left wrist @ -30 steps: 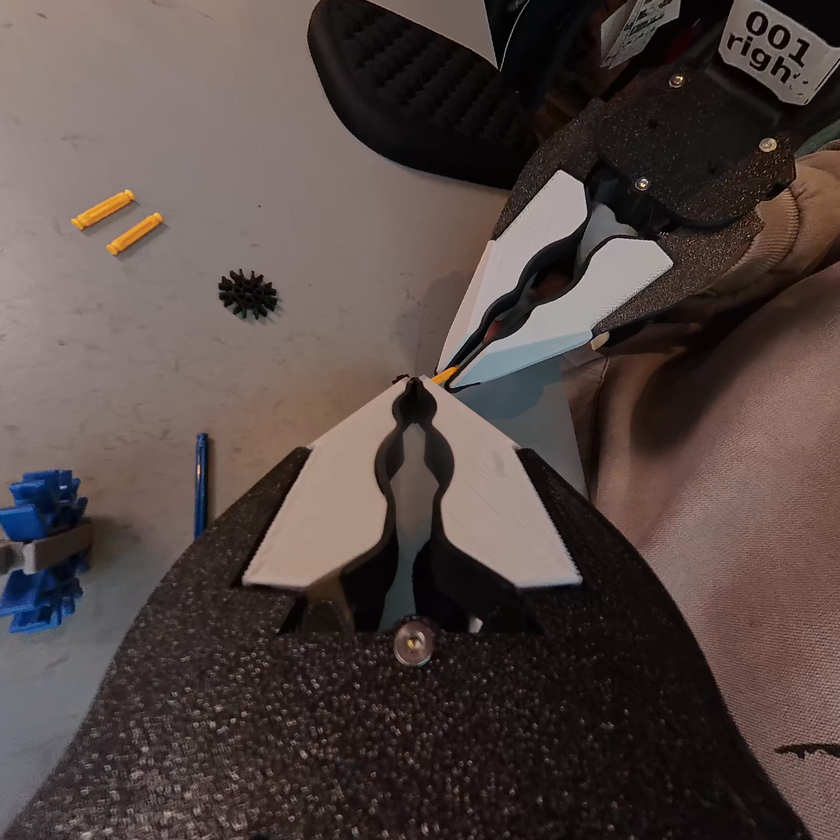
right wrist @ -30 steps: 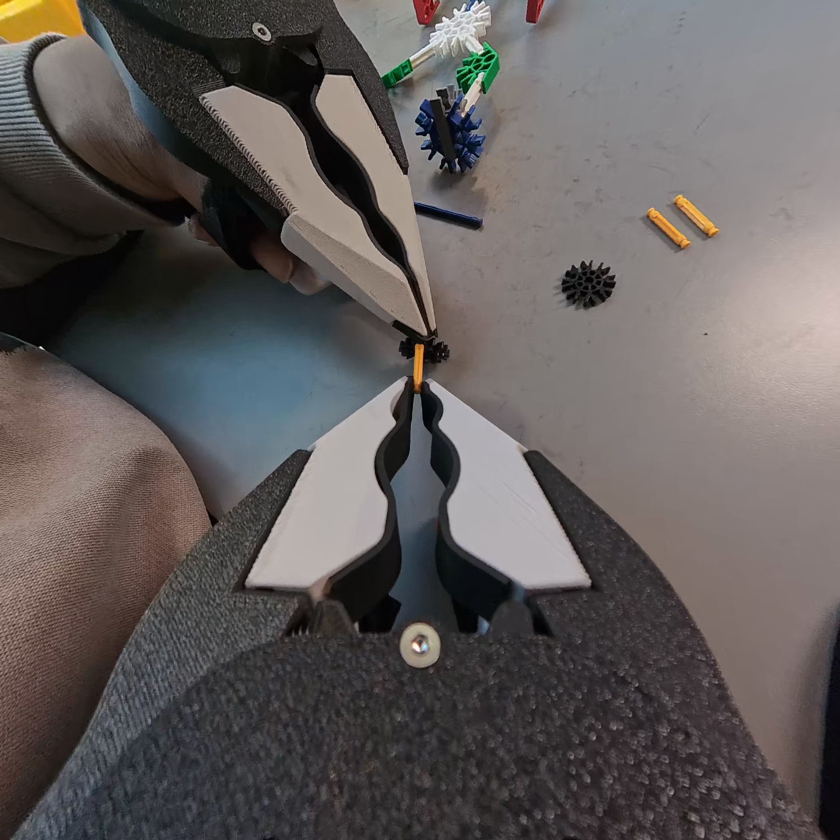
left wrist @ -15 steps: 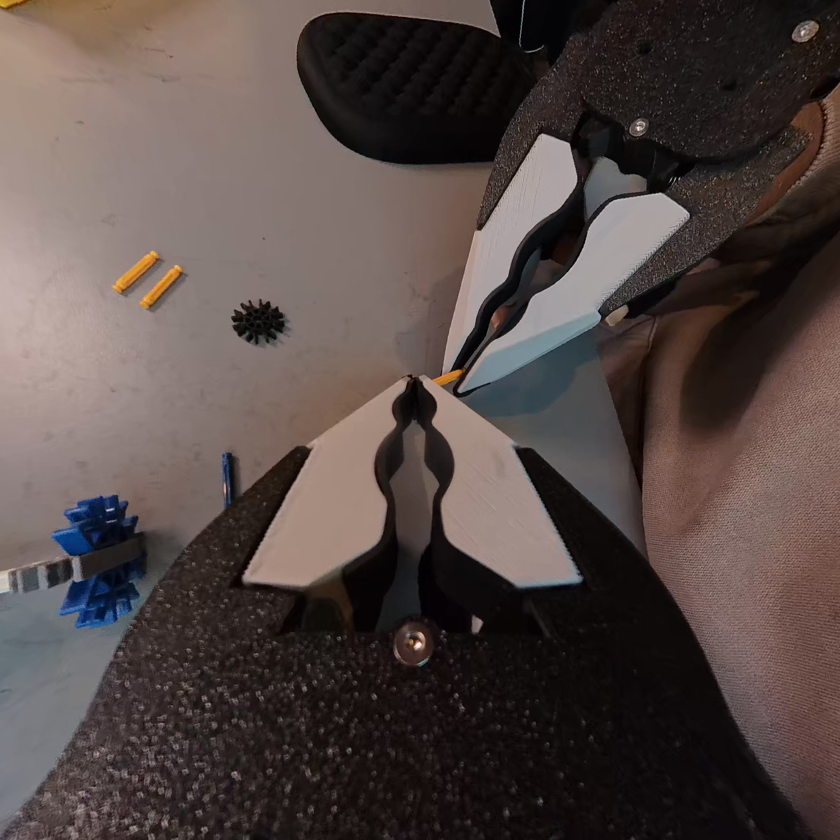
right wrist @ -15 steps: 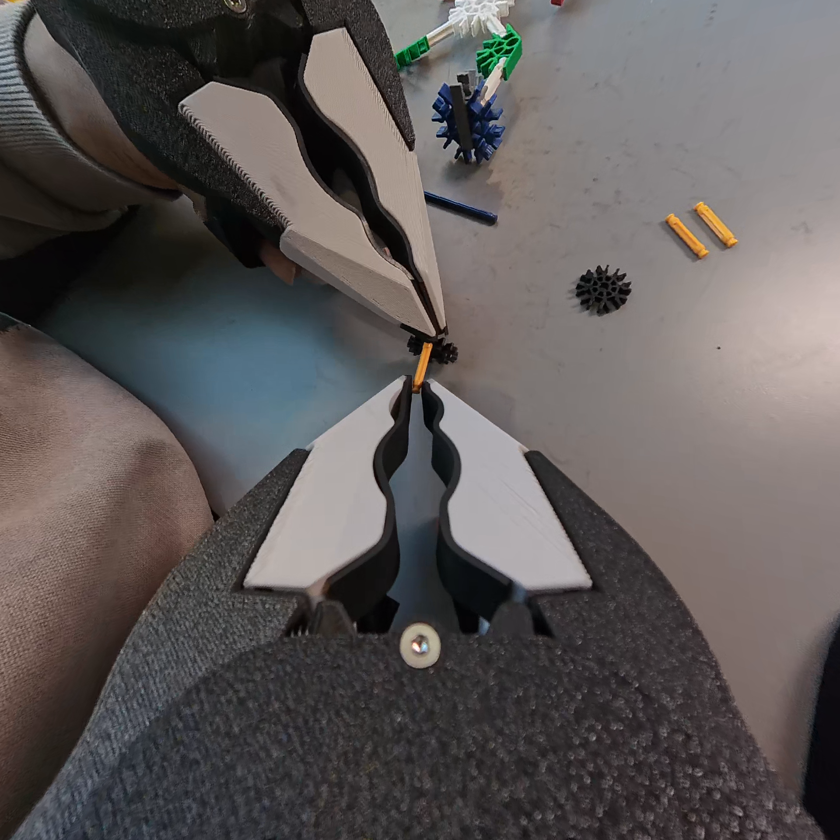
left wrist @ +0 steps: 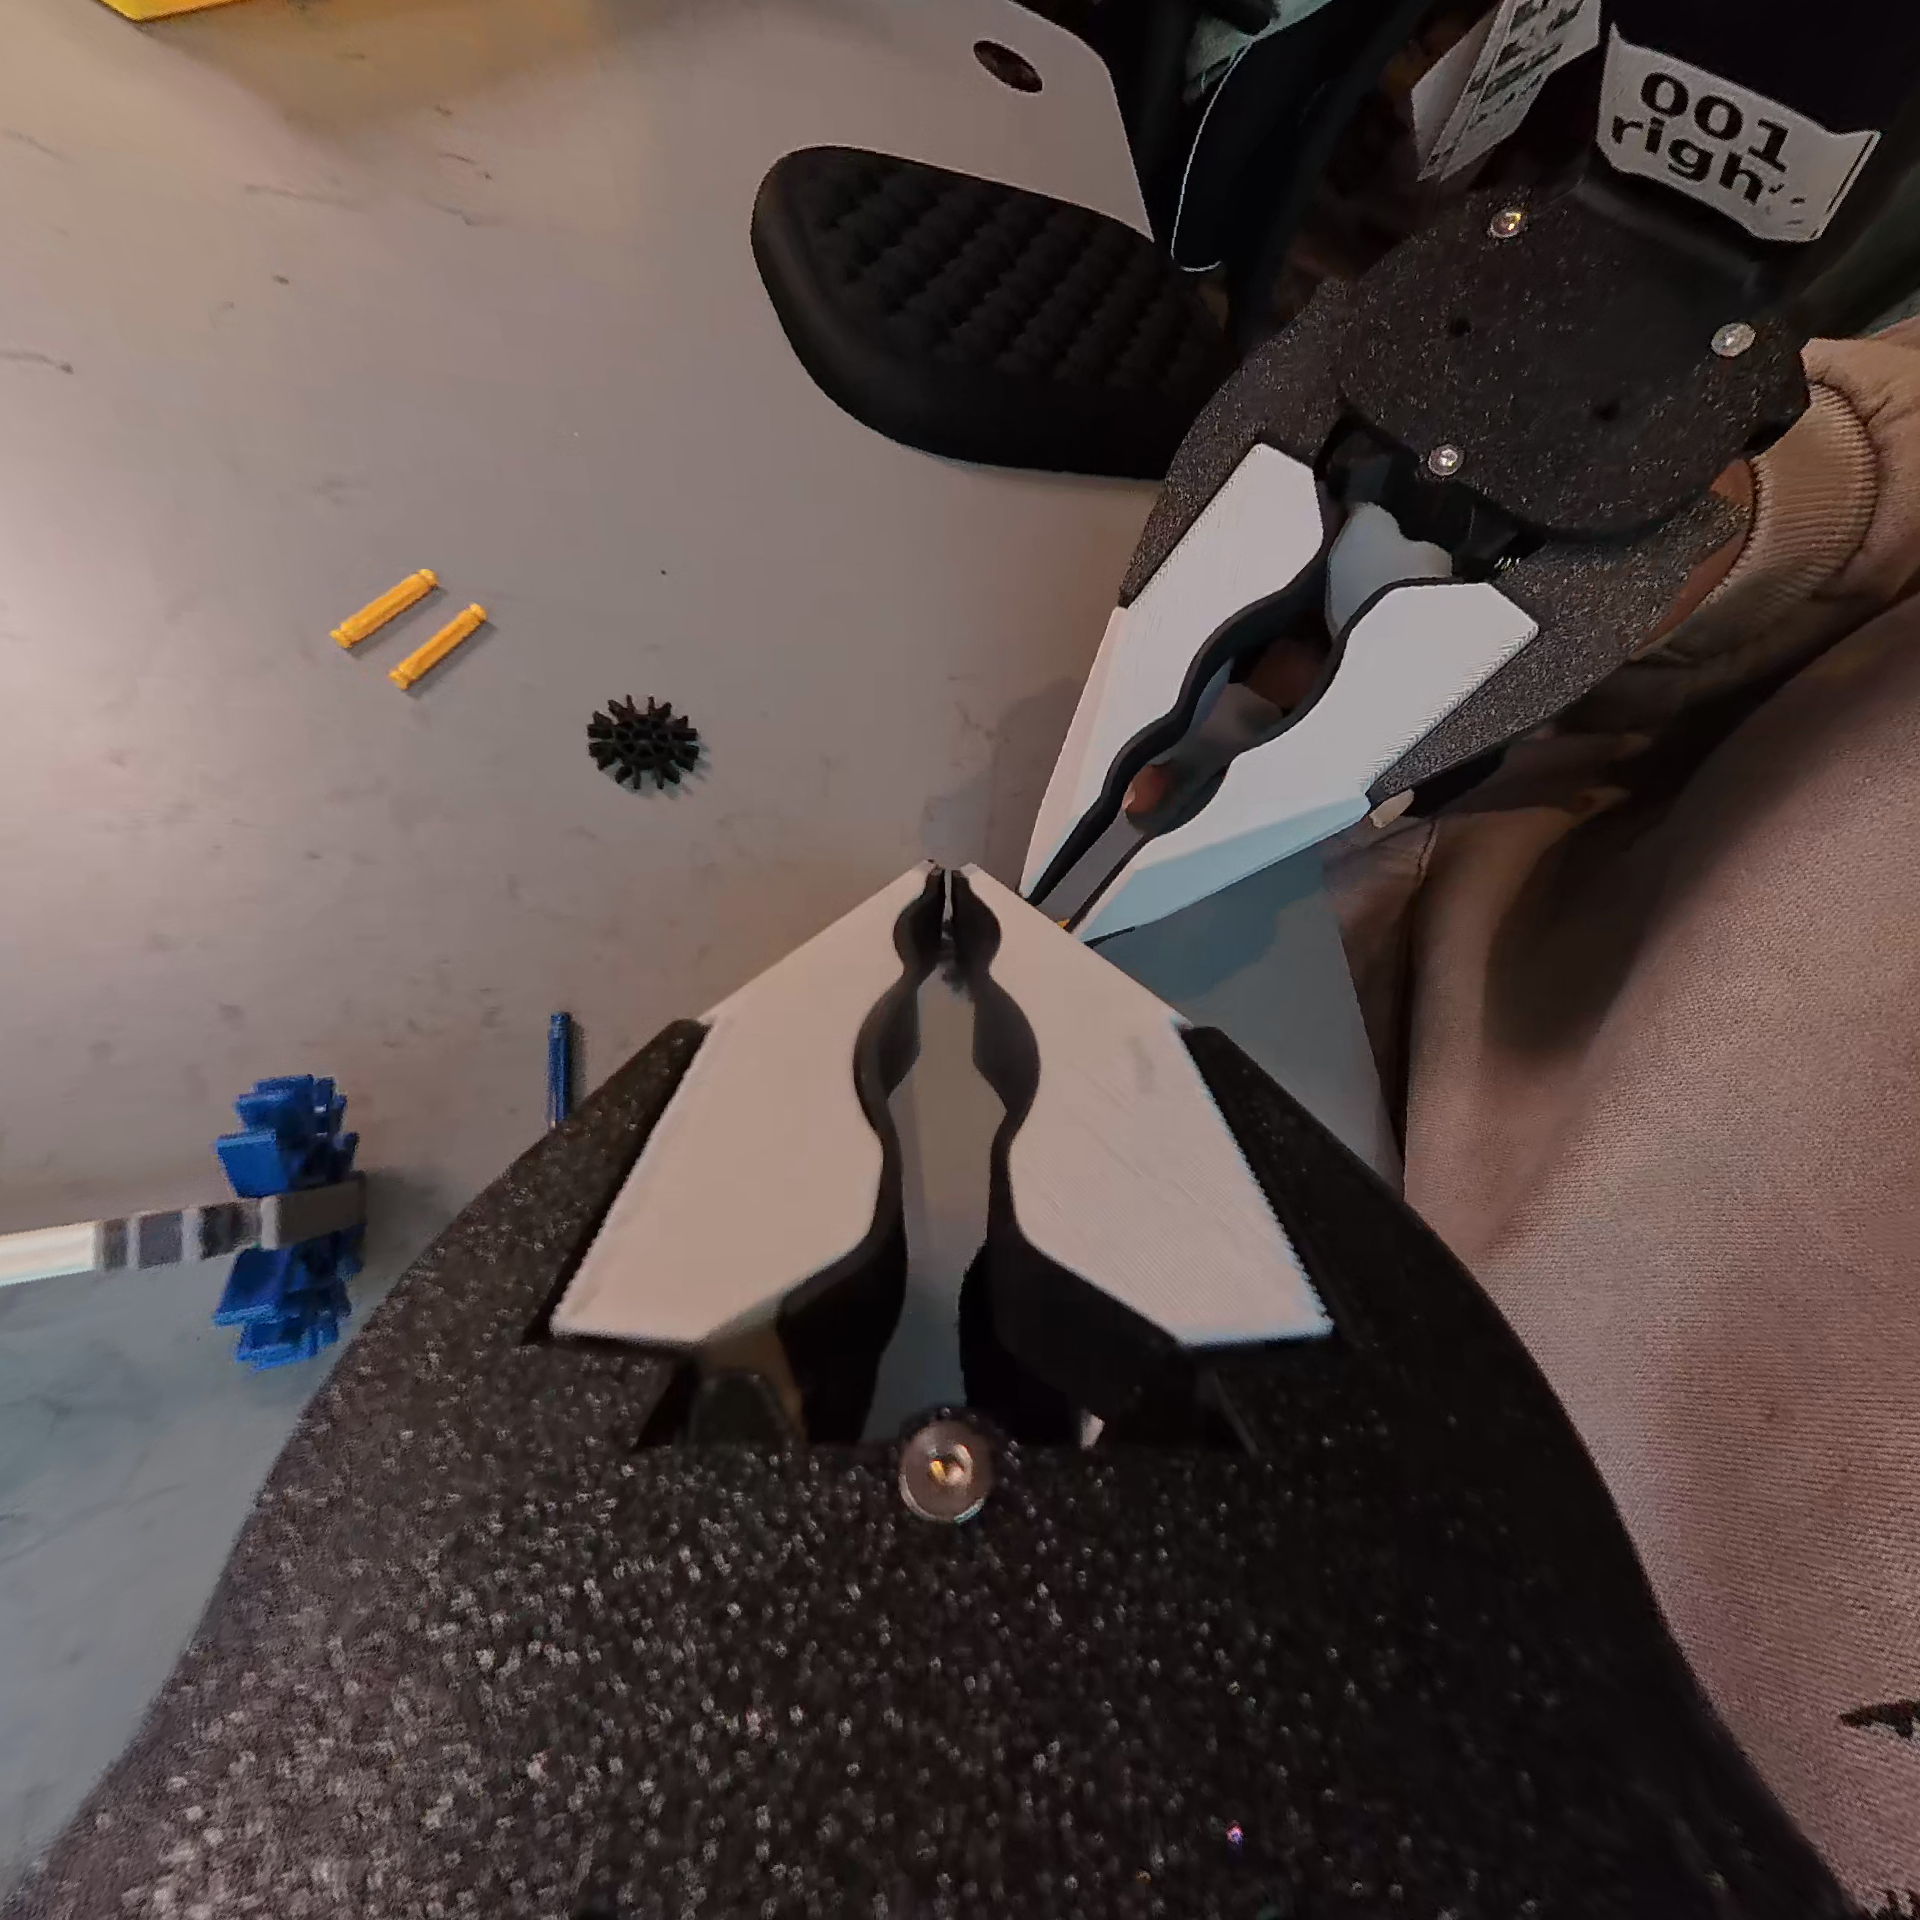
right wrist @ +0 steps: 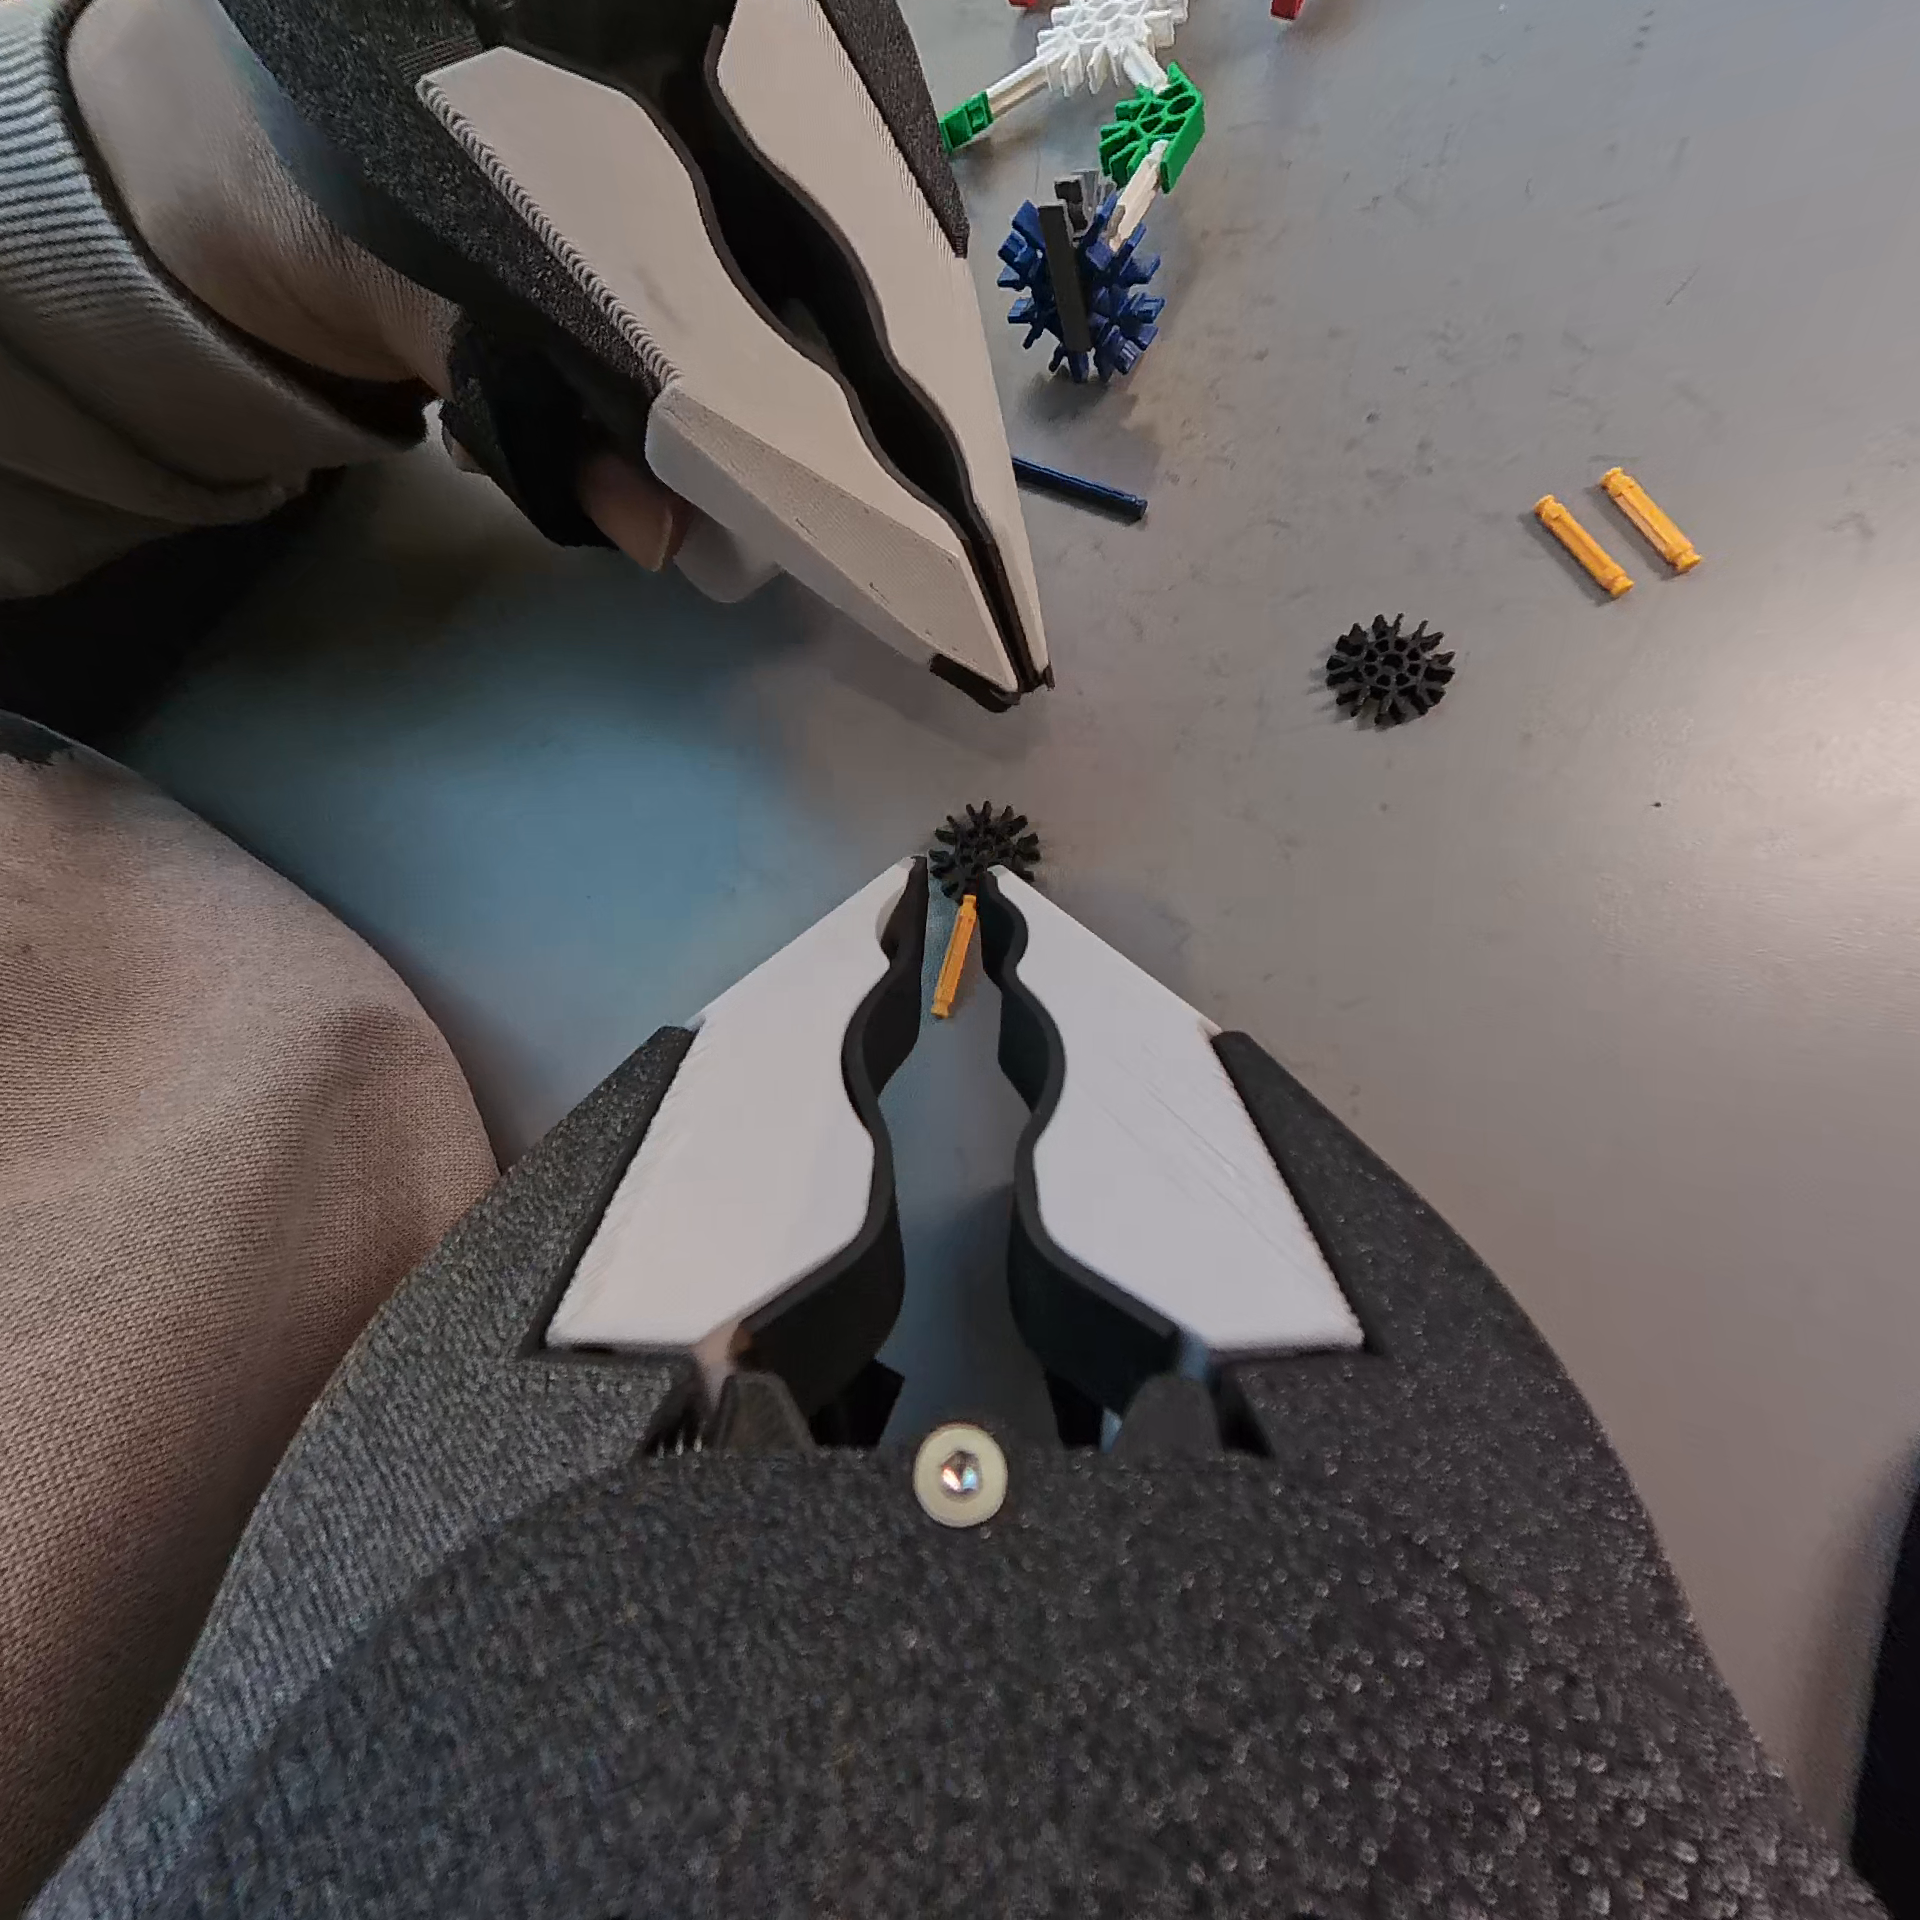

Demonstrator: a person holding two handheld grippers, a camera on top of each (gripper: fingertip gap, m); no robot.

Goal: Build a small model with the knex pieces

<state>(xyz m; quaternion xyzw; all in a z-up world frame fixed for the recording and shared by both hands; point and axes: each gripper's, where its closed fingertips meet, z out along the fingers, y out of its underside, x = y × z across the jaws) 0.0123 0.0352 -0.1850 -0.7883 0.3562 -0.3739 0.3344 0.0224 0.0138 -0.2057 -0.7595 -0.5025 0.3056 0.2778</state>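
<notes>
My right claw point(right wrist: 956, 873) gapes around a loose orange rod point(right wrist: 954, 956) plugged into a black connector point(right wrist: 983, 844); my left claw point(left wrist: 943, 878) is closed, empty. A white label point(left wrist: 1725, 145), upper right.

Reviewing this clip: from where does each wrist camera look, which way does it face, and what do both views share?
Left wrist view: sits on the left gripper, looking along its shut fingers over the grey table at the right gripper; a tan cuff shows.
Right wrist view: sits on the right gripper, facing the left one; a fingertip and grey sleeve show.
Shared: both grippers, loose black connector, two yellow rods, blue connector cluster.
</notes>
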